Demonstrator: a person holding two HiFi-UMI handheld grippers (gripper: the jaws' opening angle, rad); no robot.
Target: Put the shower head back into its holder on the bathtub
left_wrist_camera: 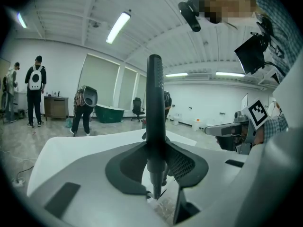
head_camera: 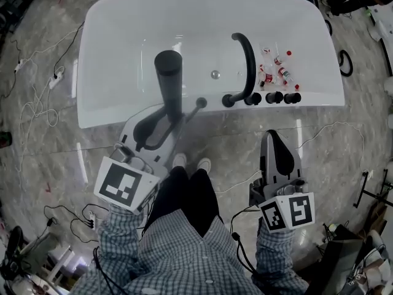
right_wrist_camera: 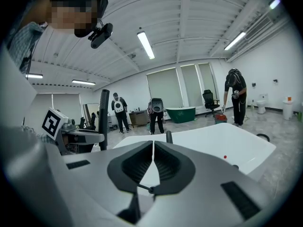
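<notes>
White oval bathtub [head_camera: 110,112] stands on a grey marbled floor [head_camera: 233,141] strewn with cables [head_camera: 37,112]. Left gripper [head_camera: 158,126] pinches the black cylindrical shower head [head_camera: 169,78] upright over the near rim. Right gripper [head_camera: 277,155] is pressed together, empty.

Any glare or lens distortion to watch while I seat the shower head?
Head view: glare streaks on the glossy white bathtub, edges bow. Left gripper view: black cylindrical shower head sharp, corners vignetted. Right gripper view: fisheyed, ceiling lights bright.
</notes>
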